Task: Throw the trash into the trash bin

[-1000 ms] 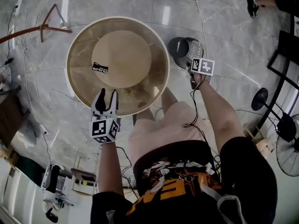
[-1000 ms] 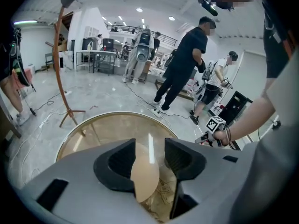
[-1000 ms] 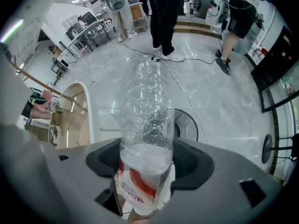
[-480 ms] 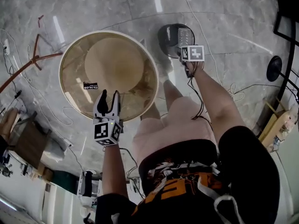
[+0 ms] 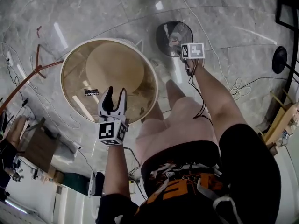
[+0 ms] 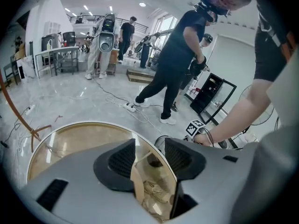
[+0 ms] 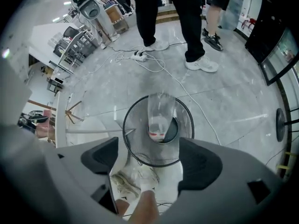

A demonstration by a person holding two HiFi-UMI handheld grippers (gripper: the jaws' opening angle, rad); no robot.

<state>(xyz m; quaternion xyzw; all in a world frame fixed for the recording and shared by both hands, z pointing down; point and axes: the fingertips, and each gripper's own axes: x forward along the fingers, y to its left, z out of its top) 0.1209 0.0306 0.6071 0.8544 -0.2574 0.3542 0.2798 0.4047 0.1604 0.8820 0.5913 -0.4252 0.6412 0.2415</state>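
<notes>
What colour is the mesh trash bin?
Black; the trash bin shows best in the right gripper view.

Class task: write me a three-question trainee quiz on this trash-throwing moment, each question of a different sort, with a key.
1. True or false: the right gripper is clamped on the plastic bottle.
2. Which gripper hangs over the round table?
3. Where is the bottle? A. on the round table B. in the mesh trash bin C. on the floor beside the bin
Key: 1. False; its jaws have just been opening and nothing is between them. 2. The left gripper, open and empty. 3. B.
</notes>
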